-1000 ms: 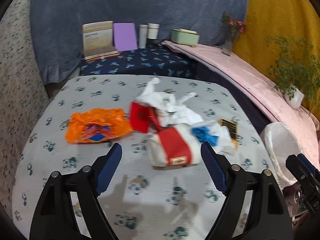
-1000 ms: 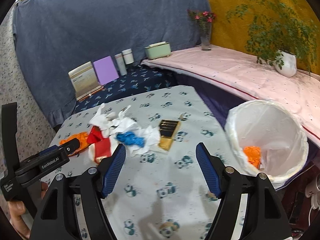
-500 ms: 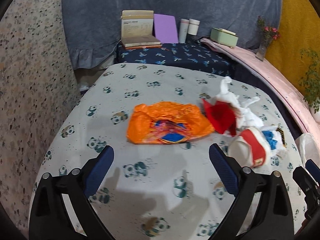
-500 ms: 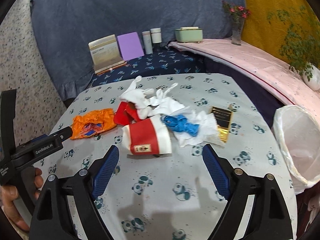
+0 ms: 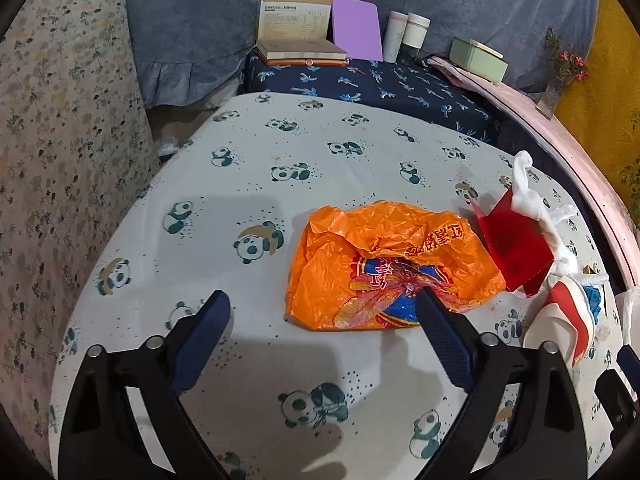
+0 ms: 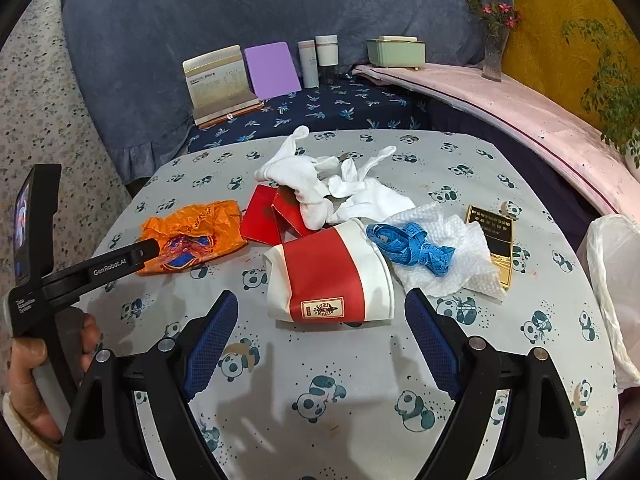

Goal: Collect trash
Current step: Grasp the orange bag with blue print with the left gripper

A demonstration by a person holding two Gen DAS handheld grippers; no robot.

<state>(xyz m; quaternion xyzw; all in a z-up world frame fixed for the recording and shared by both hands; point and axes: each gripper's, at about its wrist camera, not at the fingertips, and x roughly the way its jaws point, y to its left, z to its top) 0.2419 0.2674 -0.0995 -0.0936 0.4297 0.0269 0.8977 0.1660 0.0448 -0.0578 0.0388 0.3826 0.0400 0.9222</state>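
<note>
An orange plastic bag [image 5: 384,268] lies flat on the panda-print table [image 5: 280,184]. My left gripper [image 5: 320,336] is open and empty, its right finger over the bag's near edge. The bag also shows in the right wrist view [image 6: 192,232]. My right gripper [image 6: 320,332] is open and empty, just in front of a crushed red-and-white paper cup [image 6: 328,276]. Behind the cup lie red cards [image 6: 272,220], white gloves [image 6: 320,184], a blue tape measure [image 6: 412,244] on a paper towel [image 6: 452,256], and a gold packet [image 6: 496,240].
A white-lined trash bin [image 6: 612,280] stands off the table's right edge. Behind the table a dark shelf holds a book [image 6: 220,80], a purple board [image 6: 272,70], two white bottles [image 6: 318,60] and a green box [image 6: 396,52]. A flower vase [image 6: 494,52] stands on the pink ledge.
My left gripper has swung left and closer to the orange bag. My right gripper has turned left from the bin and moved up to the paper cup.
</note>
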